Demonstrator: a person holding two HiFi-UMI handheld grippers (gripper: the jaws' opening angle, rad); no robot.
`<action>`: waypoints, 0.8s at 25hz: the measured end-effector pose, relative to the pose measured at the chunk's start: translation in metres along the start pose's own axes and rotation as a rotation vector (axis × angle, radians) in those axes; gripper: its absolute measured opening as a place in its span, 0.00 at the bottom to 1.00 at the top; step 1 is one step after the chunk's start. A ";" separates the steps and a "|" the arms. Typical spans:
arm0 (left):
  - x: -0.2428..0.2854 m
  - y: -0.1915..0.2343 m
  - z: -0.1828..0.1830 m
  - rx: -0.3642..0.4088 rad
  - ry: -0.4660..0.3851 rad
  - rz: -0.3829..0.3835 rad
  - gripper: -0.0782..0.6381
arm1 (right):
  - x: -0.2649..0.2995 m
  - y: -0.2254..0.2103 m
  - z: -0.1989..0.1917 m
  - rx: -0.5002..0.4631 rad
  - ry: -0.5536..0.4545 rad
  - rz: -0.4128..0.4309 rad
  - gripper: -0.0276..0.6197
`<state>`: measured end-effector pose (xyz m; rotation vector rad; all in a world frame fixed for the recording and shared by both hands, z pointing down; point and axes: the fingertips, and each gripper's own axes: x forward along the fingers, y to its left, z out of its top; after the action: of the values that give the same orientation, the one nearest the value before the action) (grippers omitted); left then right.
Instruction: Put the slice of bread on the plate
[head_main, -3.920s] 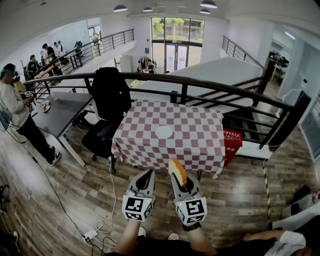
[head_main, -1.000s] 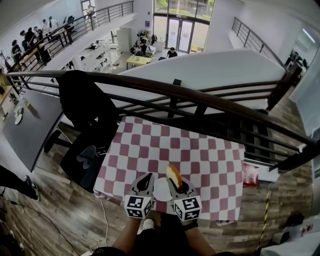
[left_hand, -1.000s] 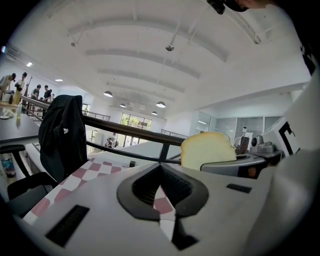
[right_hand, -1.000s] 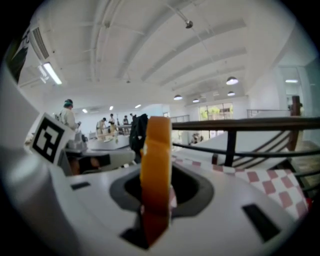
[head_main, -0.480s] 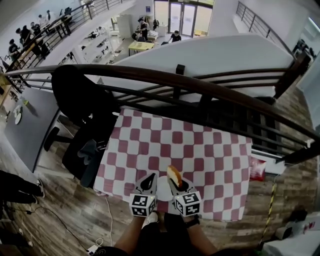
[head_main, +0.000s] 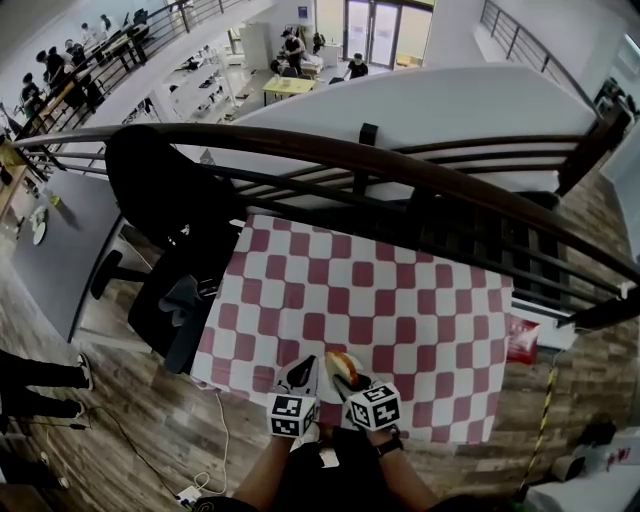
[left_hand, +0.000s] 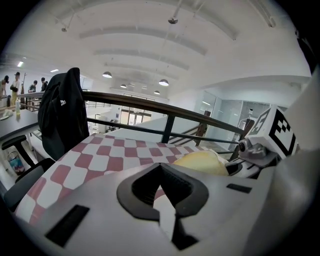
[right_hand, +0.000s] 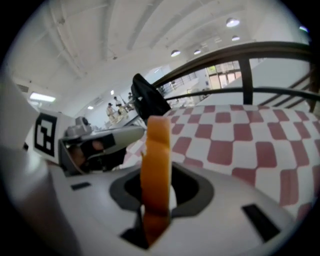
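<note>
A slice of bread (head_main: 342, 364) with an orange-brown crust stands on edge between the jaws of my right gripper (head_main: 346, 377), which is shut on it. The right gripper view shows the crust (right_hand: 156, 165) upright in the jaws (right_hand: 156, 200). The slice's pale face (left_hand: 200, 162) shows in the left gripper view. My left gripper (head_main: 304, 370) is just left of it, jaws shut and holding nothing (left_hand: 162, 192). Both hang low over the near edge of the red-and-white checked table (head_main: 400, 300). The white plate (head_main: 322, 386) is mostly hidden between them.
A dark handrail (head_main: 400, 175) runs behind the table's far edge. A black chair draped with a jacket (head_main: 165, 200) stands at the table's left, with a grey table (head_main: 40, 260) beyond it. A red bag (head_main: 520, 340) sits on the floor at the right.
Both grippers have come down toward the table's near edge, the right one carrying the bread lower and tilting downward. The plate, visible between them before, is now mostly covered.
</note>
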<state>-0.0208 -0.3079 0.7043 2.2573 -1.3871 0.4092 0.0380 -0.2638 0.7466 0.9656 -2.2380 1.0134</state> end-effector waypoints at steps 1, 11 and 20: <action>0.000 0.002 -0.004 0.005 0.007 0.007 0.13 | 0.003 0.003 -0.004 0.012 0.019 0.024 0.20; -0.004 0.014 -0.020 0.040 0.045 0.043 0.13 | 0.021 0.000 -0.038 0.237 0.076 0.094 0.20; -0.010 0.024 -0.034 0.038 0.075 0.083 0.13 | 0.052 0.013 -0.061 0.319 0.172 0.190 0.20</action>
<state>-0.0470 -0.2914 0.7334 2.1961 -1.4486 0.5466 0.0040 -0.2300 0.8127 0.7652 -2.0927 1.5131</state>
